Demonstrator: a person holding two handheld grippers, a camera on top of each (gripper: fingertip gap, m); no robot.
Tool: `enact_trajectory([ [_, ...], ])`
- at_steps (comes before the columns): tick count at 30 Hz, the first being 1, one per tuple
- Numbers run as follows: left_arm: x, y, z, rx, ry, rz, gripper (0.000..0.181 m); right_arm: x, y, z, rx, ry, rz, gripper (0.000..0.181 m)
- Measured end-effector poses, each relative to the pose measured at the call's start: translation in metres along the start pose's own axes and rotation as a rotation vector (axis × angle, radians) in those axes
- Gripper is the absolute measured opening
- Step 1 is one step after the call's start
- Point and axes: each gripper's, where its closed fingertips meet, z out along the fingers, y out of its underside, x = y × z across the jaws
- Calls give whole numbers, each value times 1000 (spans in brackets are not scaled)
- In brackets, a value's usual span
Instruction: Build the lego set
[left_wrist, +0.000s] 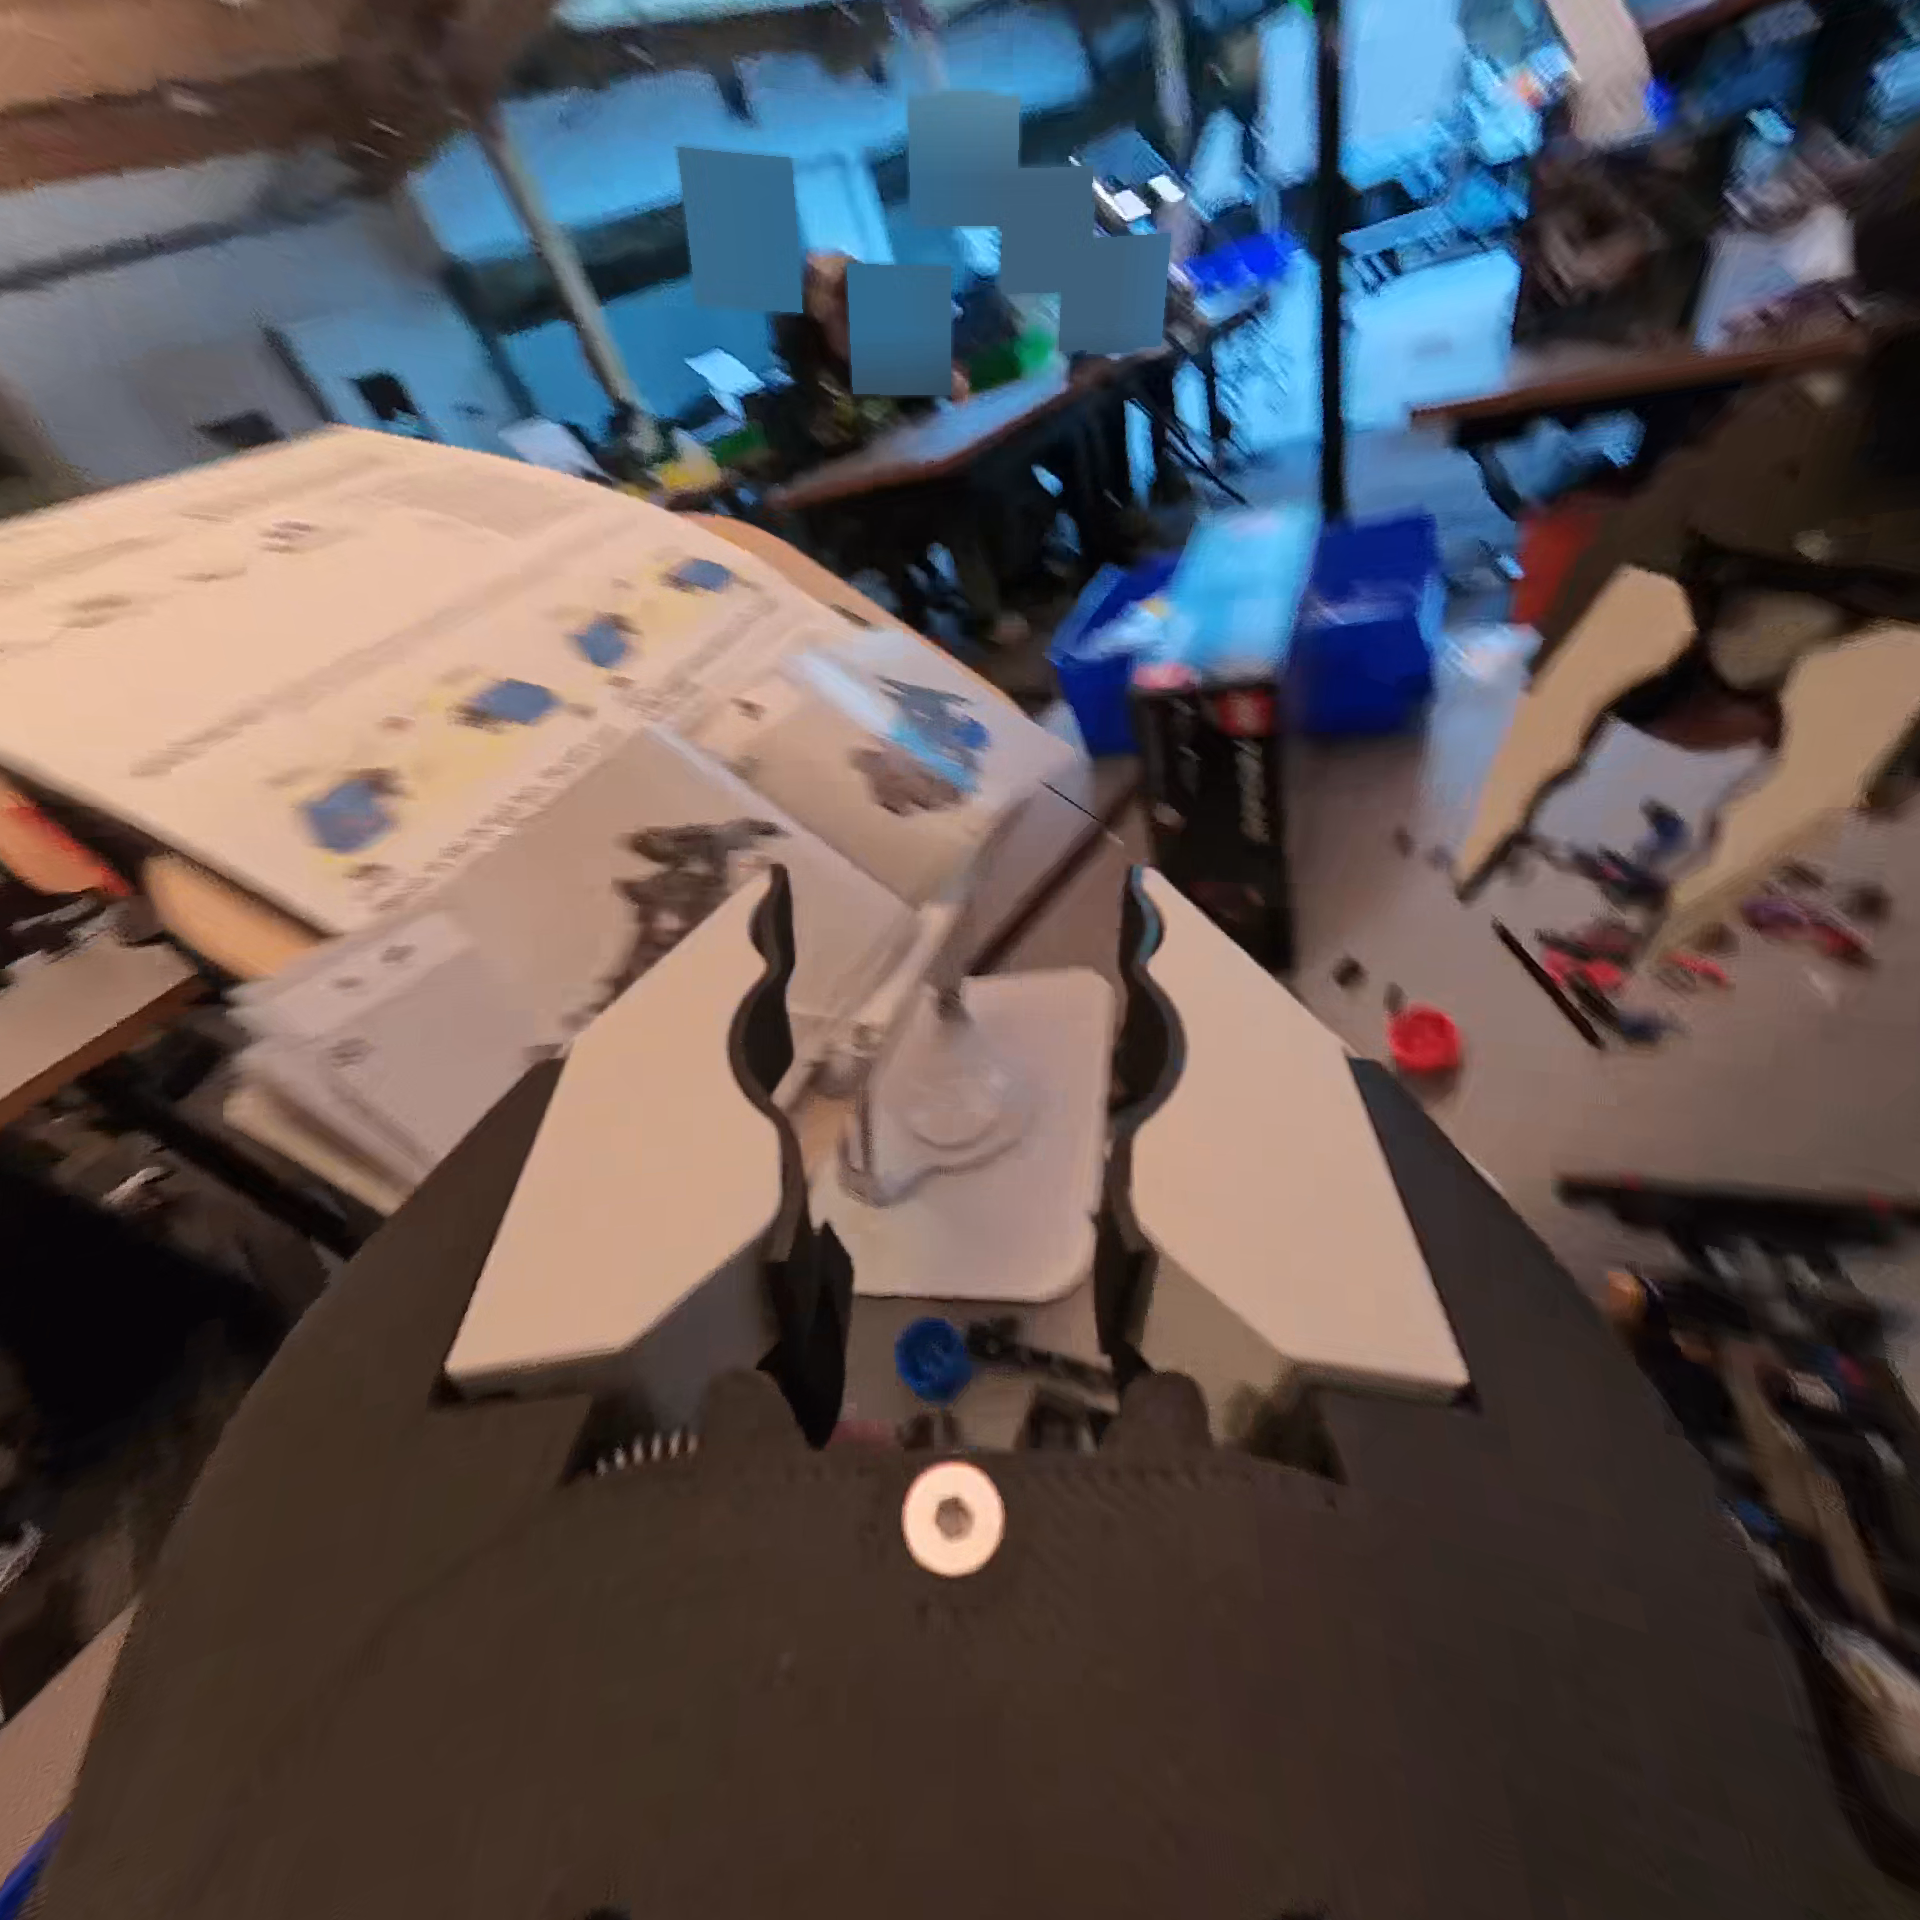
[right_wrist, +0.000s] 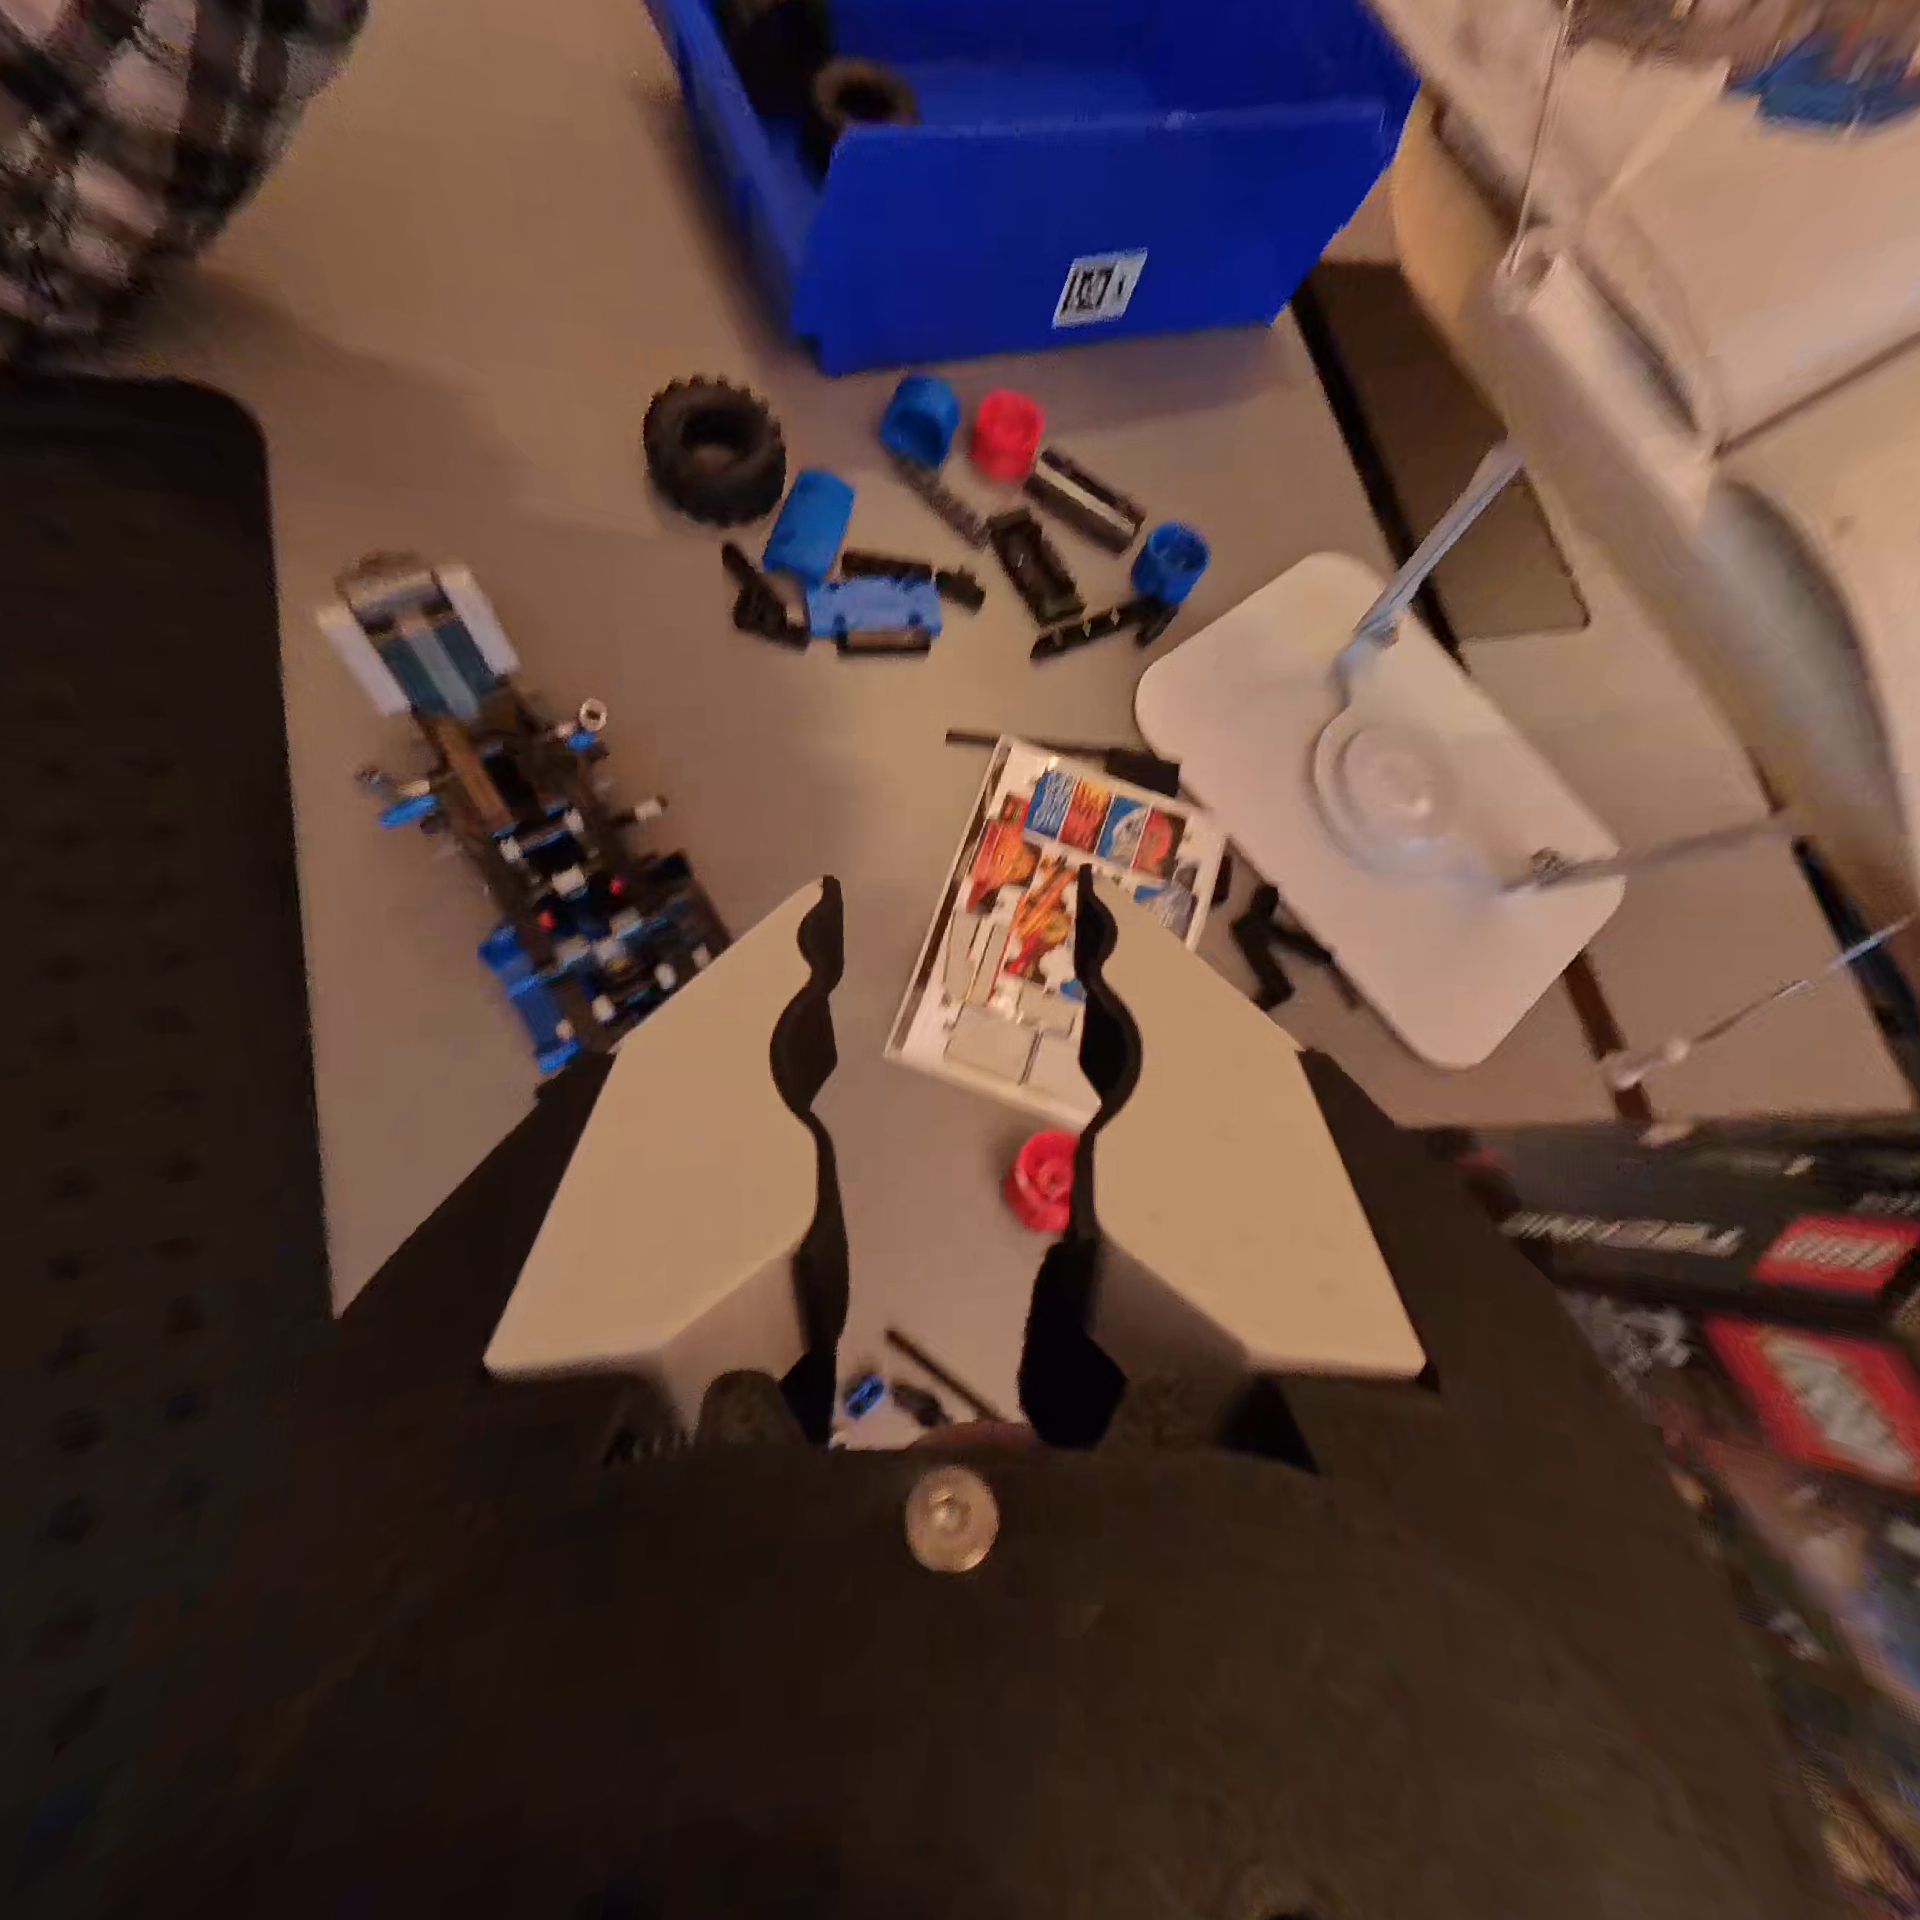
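Note:
In the right wrist view a partly built blue and black lego chassis (right_wrist: 520, 821) lies on the grey table, left of my right gripper (right_wrist: 954, 894), which is open and empty above a sticker sheet (right_wrist: 1049, 894). Loose parts lie beyond: a black tyre (right_wrist: 712, 445), blue hubs (right_wrist: 920, 416), red hubs (right_wrist: 1006, 431) and black beams (right_wrist: 1039, 561). Another red hub (right_wrist: 1042, 1181) lies between the fingers. My left gripper (left_wrist: 954, 883) is open and empty, raised over a white stand base (left_wrist: 977, 1143) that holds the open instruction booklet (left_wrist: 416, 665). The right gripper (left_wrist: 1579, 862) shows far right there.
A blue bin (right_wrist: 1039, 177) with tyres stands at the back. The black lego box (right_wrist: 1714, 1226) lies at the right, also in the left wrist view (left_wrist: 1216, 790). A black mat (right_wrist: 135, 831) covers the left side. A cluttered room with desks lies beyond.

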Motion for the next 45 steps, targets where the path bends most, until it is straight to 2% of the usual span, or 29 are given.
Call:
enact_trajectory([
  [4,71,35,0,-182,231,135,63,-27,38,2,2,-49,97,46],
  [7,116,43,0,-236,392,174,60,-43,54,9,34,-99,161,47],
  [10,153,64,-1,-315,524,225,63,-58,67,19,49,-159,191,51],
  [13,180,94,-19,-433,644,230,70,-68,72,28,85,-218,229,55],
  [15,191,118,-42,-524,695,276,77,-73,69,31,118,-262,254,56],
  [18,200,133,-68,-541,733,257,78,-82,72,35,103,-308,246,59],
  [24,220,171,-86,-560,767,171,78,-93,77,45,86,-352,253,59],
  [28,232,188,-83,-567,774,167,76,-94,79,53,71,-349,253,57],
  [31,240,194,-74,-556,759,126,69,-92,80,57,74,-345,254,54],
  [34,249,200,-70,-550,753,131,70,-89,80,60,77,-331,258,52],
  [39,243,200,-60,-500,701,113,70,-76,80,63,93,-279,257,50],
  [45,222,201,-44,-434,582,64,63,-60,82,64,122,-213,277,49],
])
